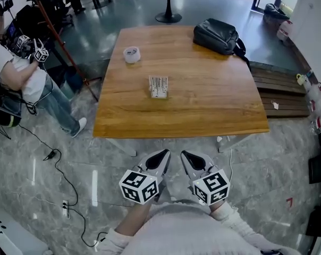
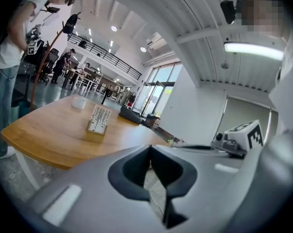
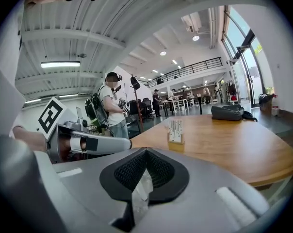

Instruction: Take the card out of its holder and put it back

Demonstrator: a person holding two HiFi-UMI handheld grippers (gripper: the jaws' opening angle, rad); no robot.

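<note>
A small wooden holder (image 1: 159,87) with white cards standing in it sits near the middle of the wooden table (image 1: 203,110). It also shows as the card holder (image 2: 98,121) in the left gripper view and as the holder (image 3: 175,131) in the right gripper view. My left gripper (image 1: 164,153) and right gripper (image 1: 185,154) hang side by side in front of the table's near edge, well short of the holder. Both are shut with nothing between their jaws. The left gripper tips (image 2: 150,147) and the right gripper tips (image 3: 146,150) meet in their own views.
A black bag (image 1: 218,36) lies at the table's far right corner and a roll of tape (image 1: 131,54) at the far left. A person (image 1: 22,78) stands at the left beside a tripod. Cables (image 1: 59,174) trail over the marble floor. Wooden pallets (image 1: 280,92) lie to the right.
</note>
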